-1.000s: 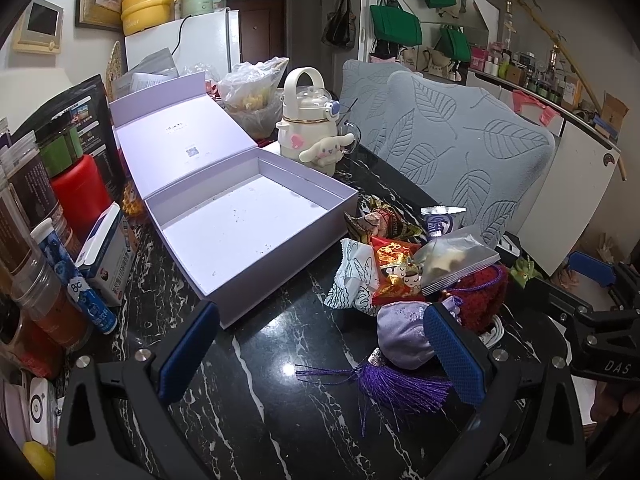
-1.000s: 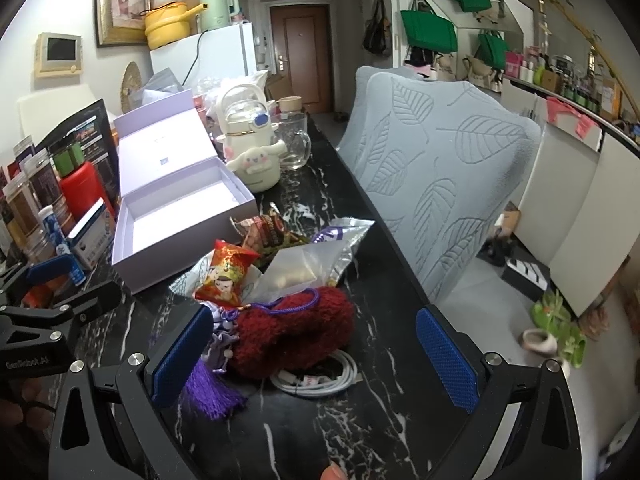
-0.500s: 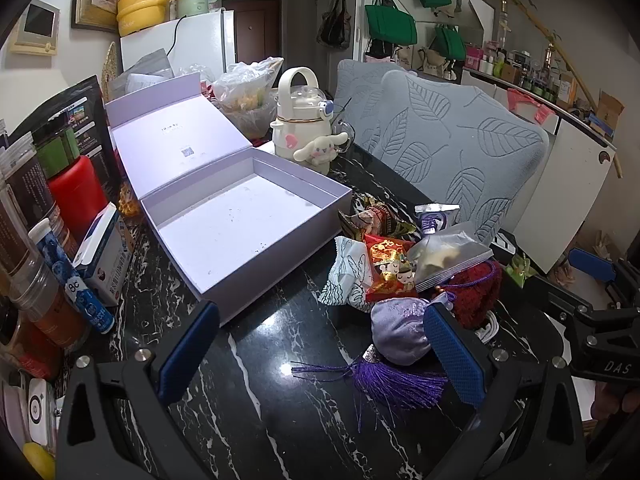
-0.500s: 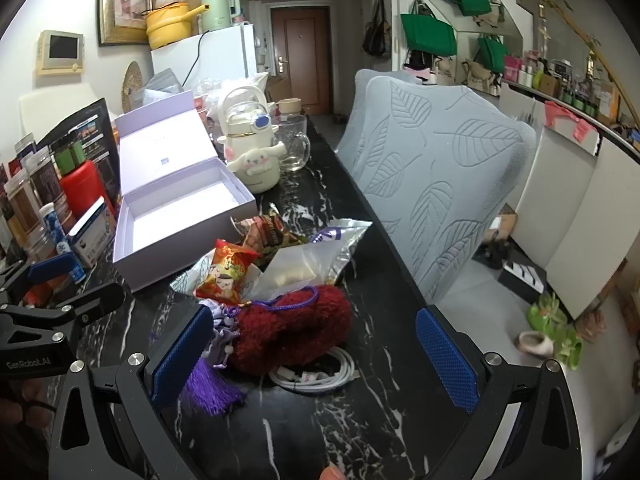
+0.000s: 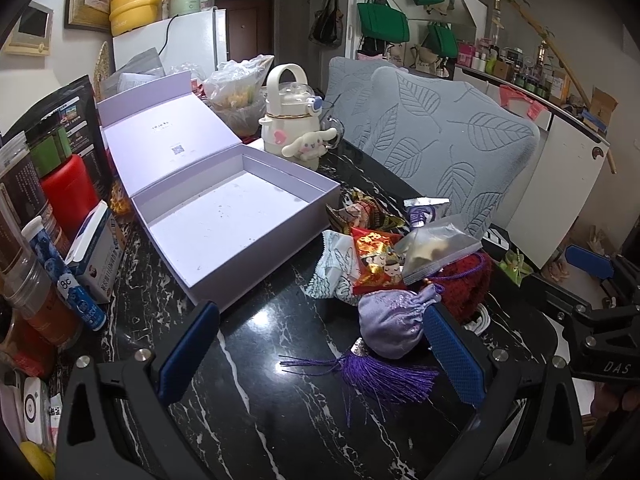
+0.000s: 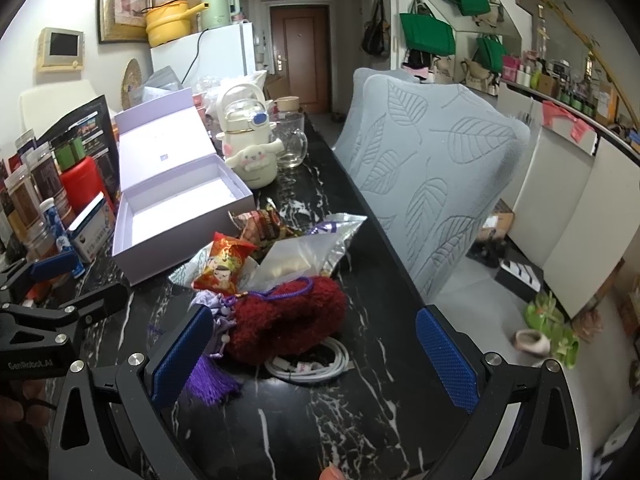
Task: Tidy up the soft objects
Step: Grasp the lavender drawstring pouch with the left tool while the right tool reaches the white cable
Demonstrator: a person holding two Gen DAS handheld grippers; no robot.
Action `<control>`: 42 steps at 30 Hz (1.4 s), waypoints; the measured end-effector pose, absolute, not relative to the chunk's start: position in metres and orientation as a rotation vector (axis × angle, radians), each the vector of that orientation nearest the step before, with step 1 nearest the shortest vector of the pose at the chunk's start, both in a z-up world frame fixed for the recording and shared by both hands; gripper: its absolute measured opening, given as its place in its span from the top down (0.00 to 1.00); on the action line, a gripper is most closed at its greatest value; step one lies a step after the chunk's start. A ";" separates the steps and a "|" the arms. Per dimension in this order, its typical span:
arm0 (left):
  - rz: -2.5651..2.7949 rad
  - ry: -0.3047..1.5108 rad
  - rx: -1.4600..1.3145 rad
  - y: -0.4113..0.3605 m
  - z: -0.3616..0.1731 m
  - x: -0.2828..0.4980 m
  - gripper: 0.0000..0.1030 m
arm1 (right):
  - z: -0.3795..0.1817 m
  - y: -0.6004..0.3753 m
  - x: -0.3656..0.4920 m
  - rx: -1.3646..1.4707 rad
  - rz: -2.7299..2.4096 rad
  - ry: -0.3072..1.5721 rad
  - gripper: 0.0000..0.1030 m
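While lid stands open | lavender box (image 5: 224,216) bare | pouches (image 5: 390,322) beside it

I am in a home, in a room where people eat and keep things. A white fridge (image 6: 224,60) stands far back on the left, with a yellow pot (image 6: 168,26) and a green kettle (image 6: 216,6) on top. A brown front door (image 6: 300,56) is at the far end. Green bags (image 6: 426,38) hang on the right wall. A black marble table (image 6: 360,420) is near me, with a gray chair (image 6: 440,168) beside it on the right.
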State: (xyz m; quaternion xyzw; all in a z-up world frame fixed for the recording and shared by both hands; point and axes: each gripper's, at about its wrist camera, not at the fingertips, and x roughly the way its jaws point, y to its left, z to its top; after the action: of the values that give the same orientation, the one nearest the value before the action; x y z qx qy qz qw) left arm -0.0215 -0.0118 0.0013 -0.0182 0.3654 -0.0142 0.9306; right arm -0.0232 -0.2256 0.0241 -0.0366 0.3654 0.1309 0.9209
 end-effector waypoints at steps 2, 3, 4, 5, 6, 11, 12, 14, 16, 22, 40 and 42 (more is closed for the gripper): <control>-0.036 0.752 -0.031 -0.014 0.000 -0.022 0.00 | 0.022 -0.228 -0.024 -0.072 0.269 0.759 0.00; -0.040 0.754 -0.030 -0.016 -0.001 -0.022 0.00 | 0.021 -0.228 -0.025 -0.072 0.268 0.761 0.00; -0.045 0.757 -0.029 -0.017 -0.003 -0.022 0.00 | 0.019 -0.230 -0.026 -0.073 0.268 0.763 0.00; -0.050 0.761 -0.028 -0.019 -0.004 -0.022 0.00 | 0.018 -0.230 -0.027 -0.072 0.268 0.765 0.00; -0.055 0.765 -0.028 -0.020 -0.006 -0.022 0.00 | 0.016 -0.231 -0.028 -0.071 0.269 0.769 0.00; -0.089 0.790 -0.041 -0.026 -0.015 -0.021 0.00 | 0.007 -0.238 -0.029 -0.057 0.271 0.786 0.00; -0.096 0.795 -0.044 -0.027 -0.017 -0.020 0.00 | 0.004 -0.240 -0.029 -0.051 0.273 0.790 0.00; -0.113 0.808 -0.051 -0.031 -0.021 -0.018 0.00 | -0.002 -0.243 -0.029 -0.041 0.279 0.799 0.00; -0.130 0.824 -0.059 -0.035 -0.027 -0.015 0.00 | -0.009 -0.247 -0.028 -0.034 0.284 0.809 0.00; -0.158 0.865 -0.080 -0.045 -0.040 -0.003 0.00 | -0.027 -0.257 -0.021 -0.013 0.295 0.841 0.00; -0.096 0.948 -0.130 -0.050 -0.064 0.042 0.00 | -0.051 -0.289 0.005 0.039 0.292 0.887 0.00; -0.086 0.950 -0.146 -0.045 -0.066 0.043 0.00 | -0.054 -0.290 0.008 0.037 0.293 0.893 0.00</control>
State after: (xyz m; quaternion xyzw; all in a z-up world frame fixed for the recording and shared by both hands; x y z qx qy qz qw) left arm 0.0432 -0.0449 -0.0659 -0.0704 0.4569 -0.0415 0.8858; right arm 0.0078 -0.2896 -0.0536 0.0180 0.4302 0.1410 0.8915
